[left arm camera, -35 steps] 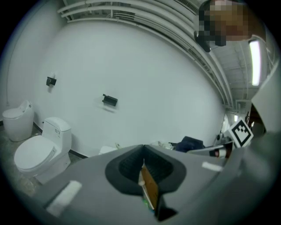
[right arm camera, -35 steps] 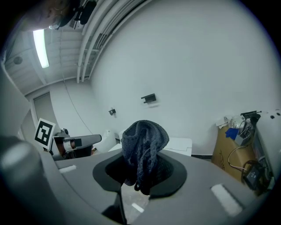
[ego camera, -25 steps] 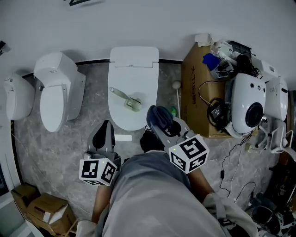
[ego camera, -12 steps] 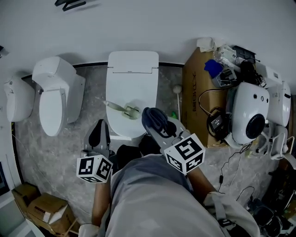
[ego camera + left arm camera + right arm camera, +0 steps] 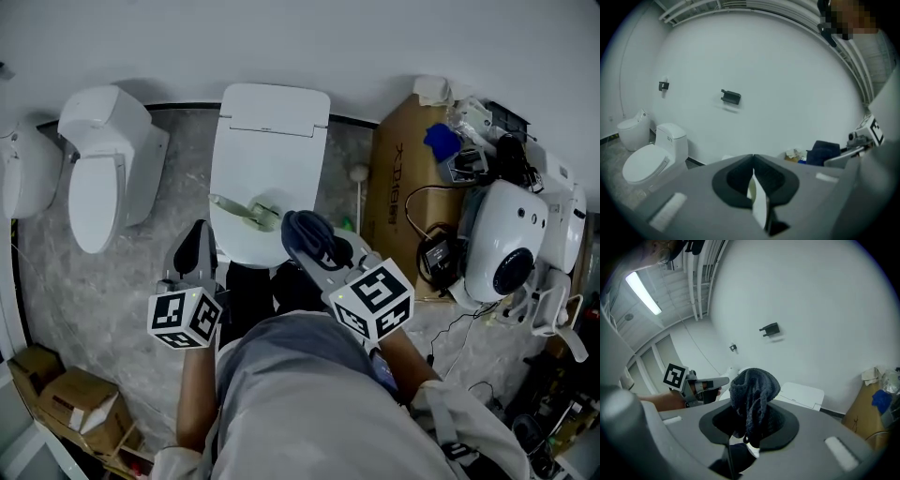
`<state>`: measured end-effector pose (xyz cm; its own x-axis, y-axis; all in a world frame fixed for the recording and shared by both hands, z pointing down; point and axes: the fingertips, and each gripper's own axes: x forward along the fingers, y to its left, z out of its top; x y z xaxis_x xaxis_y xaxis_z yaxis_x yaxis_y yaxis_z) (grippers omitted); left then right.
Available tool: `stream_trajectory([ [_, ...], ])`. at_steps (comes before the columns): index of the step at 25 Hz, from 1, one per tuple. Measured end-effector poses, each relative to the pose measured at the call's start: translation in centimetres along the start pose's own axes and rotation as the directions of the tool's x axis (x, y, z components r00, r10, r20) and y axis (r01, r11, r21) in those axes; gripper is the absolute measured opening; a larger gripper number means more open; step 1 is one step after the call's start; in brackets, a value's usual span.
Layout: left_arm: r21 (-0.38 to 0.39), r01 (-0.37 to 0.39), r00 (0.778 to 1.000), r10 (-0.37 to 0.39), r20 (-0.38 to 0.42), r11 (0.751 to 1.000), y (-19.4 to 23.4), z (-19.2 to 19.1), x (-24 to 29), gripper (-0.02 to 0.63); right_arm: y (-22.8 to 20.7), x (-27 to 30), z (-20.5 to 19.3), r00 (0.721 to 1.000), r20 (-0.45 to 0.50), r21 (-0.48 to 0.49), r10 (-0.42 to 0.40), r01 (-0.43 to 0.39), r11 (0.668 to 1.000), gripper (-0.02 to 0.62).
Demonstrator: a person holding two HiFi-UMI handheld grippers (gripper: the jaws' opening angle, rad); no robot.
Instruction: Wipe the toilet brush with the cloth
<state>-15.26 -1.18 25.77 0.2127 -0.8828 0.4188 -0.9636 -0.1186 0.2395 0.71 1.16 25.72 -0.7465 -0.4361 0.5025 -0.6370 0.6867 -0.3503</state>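
Brush [image 5: 242,210]: lies flat on the closed toilet lid [image 5: 272,141], near its front edge. The handle points left and the head points right.
Cloth [image 5: 754,390]: dark and bunched, with a wad standing up above the jaws.
Right gripper [image 5: 752,413]: clamped on the cloth. In the head view it is just short of the brush head and does not appear to touch it.
Left gripper [image 5: 753,161]: jaws together with nothing between them. It hovers at the toilet's front left, apart from the brush.
Step in hand: likely bringing the cloth onto the brush; no wiping contact shows yet.
Doing it well: lower the loose wad, not the hard jaw tips, onto the handle. Stroke along its length towards the head, with pressure light enough that the brush does not slide.
Left's part: it should probably open and pin or grip the handle's far end, since the lid looks smooth and sloped.
Risk: an unheld brush could skate off the lid's front edge.
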Motion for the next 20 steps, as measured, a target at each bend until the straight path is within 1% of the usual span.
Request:
stream_trajectory([
  [3,-0.016,-0.007,1.000,0.007,-0.018,1.000,0.7,-0.6,1.2,0.000,-0.4,0.8,-0.2,1.000,-0.025,-0.002,0.005,-0.005,1.000,0.106],
  [6,-0.025,-0.009,0.999,0.008,-0.037,1.000,1.5,-1.1,2.3,0.000,-0.9,1.7,-0.1,0.999,-0.035,0.019,0.005,-0.004,1.000,0.106],
  [10,-0.037,0.002,0.997,-0.005,-0.072,0.999,2.1,-1.8,4.1,0.000,-2.0,3.0,0.1,1.000,-0.022,0.041,-0.017,0.018,0.999,0.106],
  [14,-0.052,0.014,0.994,-0.020,-0.107,0.999,2.4,-2.8,5.1,0.000,-2.4,3.7,-0.3,0.999,-0.039,0.063,-0.028,0.030,0.998,0.106],
  [20,-0.091,0.020,0.989,-0.033,-0.143,0.996,3.0,-3.9,6.9,0.000,-3.2,4.2,-0.4,0.998,-0.032,0.094,-0.054,0.057,0.994,0.106],
])
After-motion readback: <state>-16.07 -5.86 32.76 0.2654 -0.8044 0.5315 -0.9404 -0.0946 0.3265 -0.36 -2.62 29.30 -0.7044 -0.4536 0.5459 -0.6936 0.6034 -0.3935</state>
